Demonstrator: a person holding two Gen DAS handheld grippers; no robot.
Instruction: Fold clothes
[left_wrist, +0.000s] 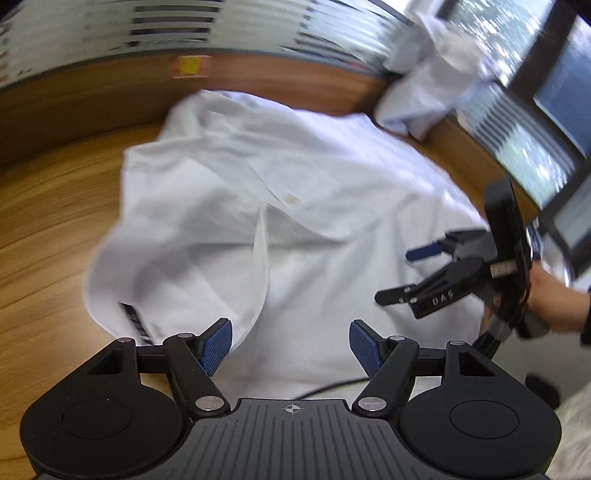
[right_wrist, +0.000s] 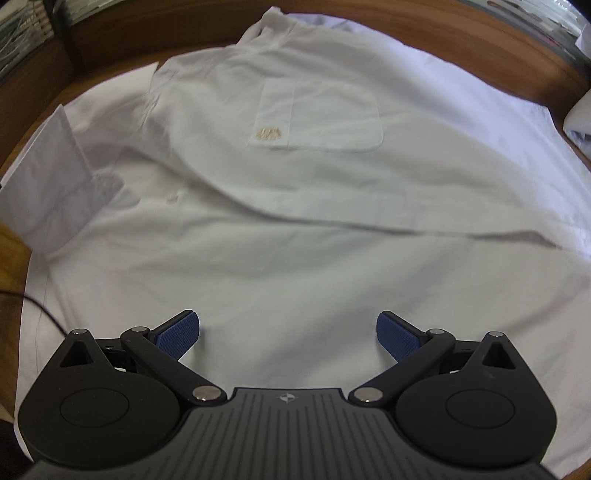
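Observation:
A white short-sleeved shirt (left_wrist: 314, 184) lies front up on the wooden table (left_wrist: 48, 221), partly rumpled, one side folded over. Its chest pocket (right_wrist: 317, 114) carries small gold embroidery (right_wrist: 267, 133). My left gripper (left_wrist: 291, 343) hovers open over the shirt's near edge, nothing between its blue pads. To the right, a hand (left_wrist: 550, 299) holds my right gripper (left_wrist: 400, 275) open just above the cloth. In the right wrist view the shirt (right_wrist: 295, 240) fills the frame, a sleeve (right_wrist: 48, 177) lies at the left, and the right gripper (right_wrist: 288, 336) is open and empty.
A second heap of white clothing (left_wrist: 432, 85) sits at the table's far right corner, also seen as cloth (right_wrist: 580, 122) at the frame edge. Monitors (left_wrist: 535, 147) stand along the right side. A thin black cable (right_wrist: 37, 306) crosses the shirt's left edge.

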